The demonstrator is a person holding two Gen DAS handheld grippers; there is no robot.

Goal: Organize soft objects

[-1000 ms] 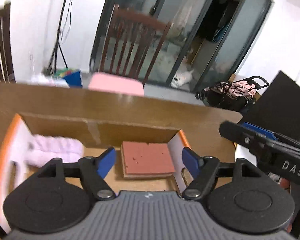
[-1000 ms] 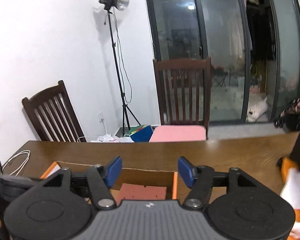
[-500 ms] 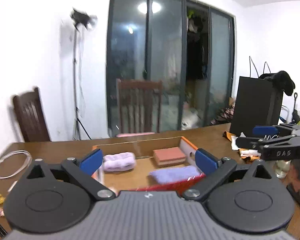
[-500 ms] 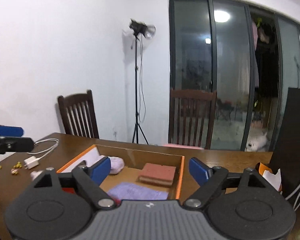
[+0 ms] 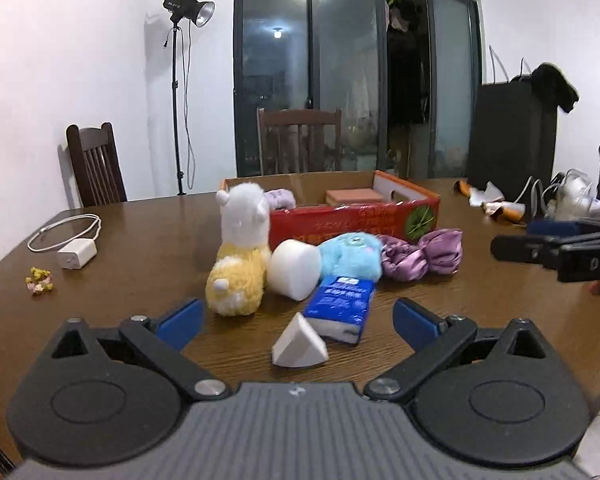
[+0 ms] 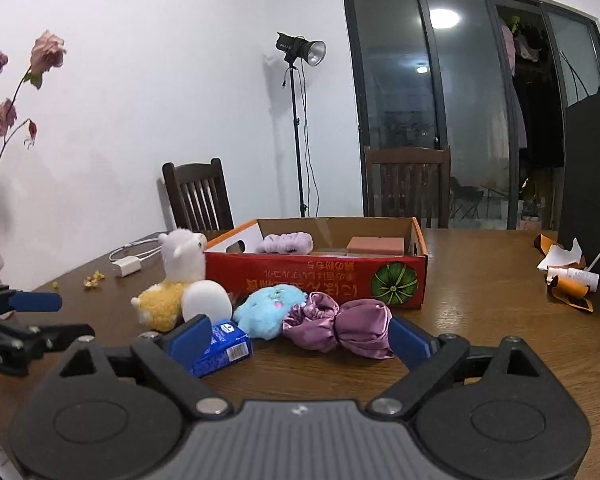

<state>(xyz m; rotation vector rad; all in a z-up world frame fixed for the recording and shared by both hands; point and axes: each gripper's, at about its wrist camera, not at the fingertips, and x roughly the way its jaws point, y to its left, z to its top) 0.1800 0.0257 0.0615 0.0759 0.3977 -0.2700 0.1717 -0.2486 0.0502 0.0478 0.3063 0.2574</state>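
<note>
Purple scrunchie (image 6: 342, 330) sat near table (image 6: 480, 304) middle, before box (image 6: 320, 276); my right gripper (image 6: 298, 344) jaws just widened, empty; judged grab next.

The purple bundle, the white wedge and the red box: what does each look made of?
Purple bundle: likely satin cloth, since it is glossy and gathered in shiny creases. White wedge: probably foam or sponge, matte with soft edges, though that is unsure. Red box: printed cardboard, with a brown raw inside and a red printed outer wall.
</note>
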